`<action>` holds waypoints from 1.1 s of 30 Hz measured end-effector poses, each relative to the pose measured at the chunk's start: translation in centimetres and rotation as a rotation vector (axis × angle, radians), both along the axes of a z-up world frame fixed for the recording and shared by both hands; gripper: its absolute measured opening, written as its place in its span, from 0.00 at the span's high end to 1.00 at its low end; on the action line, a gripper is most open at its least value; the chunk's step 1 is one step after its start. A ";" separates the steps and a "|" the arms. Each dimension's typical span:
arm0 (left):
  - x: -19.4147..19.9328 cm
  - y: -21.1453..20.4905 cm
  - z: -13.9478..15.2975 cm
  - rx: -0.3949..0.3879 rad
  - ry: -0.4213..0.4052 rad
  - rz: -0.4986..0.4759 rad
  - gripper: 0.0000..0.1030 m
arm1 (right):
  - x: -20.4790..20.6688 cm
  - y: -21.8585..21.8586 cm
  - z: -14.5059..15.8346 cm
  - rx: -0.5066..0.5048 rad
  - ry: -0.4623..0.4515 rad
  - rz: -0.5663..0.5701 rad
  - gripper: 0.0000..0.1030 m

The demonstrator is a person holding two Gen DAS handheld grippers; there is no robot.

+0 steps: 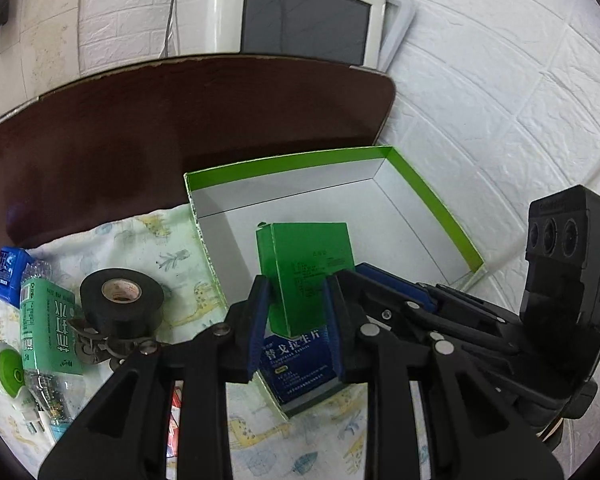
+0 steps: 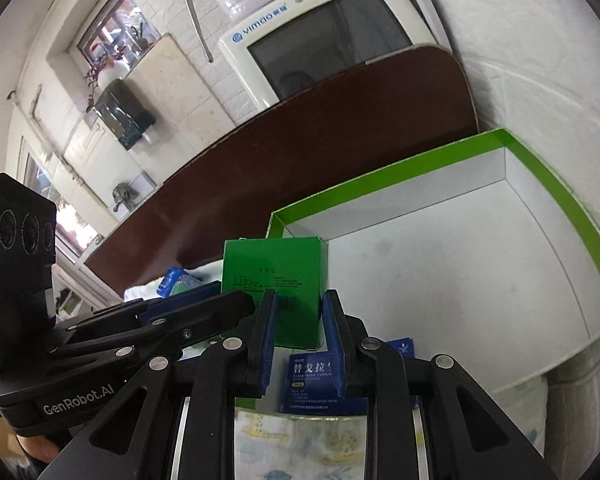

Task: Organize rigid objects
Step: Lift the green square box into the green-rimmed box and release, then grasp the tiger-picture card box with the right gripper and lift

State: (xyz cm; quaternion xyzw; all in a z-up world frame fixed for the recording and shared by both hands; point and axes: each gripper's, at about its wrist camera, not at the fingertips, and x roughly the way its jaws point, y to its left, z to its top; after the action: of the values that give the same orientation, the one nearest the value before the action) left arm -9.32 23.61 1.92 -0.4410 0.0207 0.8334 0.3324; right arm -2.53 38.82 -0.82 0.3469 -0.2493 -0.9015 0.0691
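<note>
Green box (image 1: pixel 308 276) | clamped by both hand-held grippers, left (image 1: pixel 296 300), right (image 2: pixel 298 312) | base hidden

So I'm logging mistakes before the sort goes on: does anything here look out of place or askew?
One oddity: both claws, left and right, grip the same green box, held tilted above the blue box at the near edge of the white tray. The tape roll and bottle simply lie on the cloth.
</note>
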 end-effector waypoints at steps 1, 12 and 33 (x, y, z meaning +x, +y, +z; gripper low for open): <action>-0.5 0.1 -0.5 -0.008 -0.008 0.005 0.77 | -0.7 0.1 -0.7 -0.013 -0.011 0.006 0.74; -0.3 -4.4 0.7 -0.016 0.029 0.061 0.72 | -0.5 -0.8 -0.5 0.056 0.011 -0.071 0.75; 5.8 -18.2 -1.4 0.045 0.028 0.205 0.24 | 1.7 -15.1 0.5 0.196 -0.064 0.146 0.53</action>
State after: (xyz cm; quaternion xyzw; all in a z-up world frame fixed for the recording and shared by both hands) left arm -3.48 5.36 0.49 -0.4216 -0.0385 0.8695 0.2546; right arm -0.81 23.70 -0.30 0.3978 -0.1361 -0.9026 0.0924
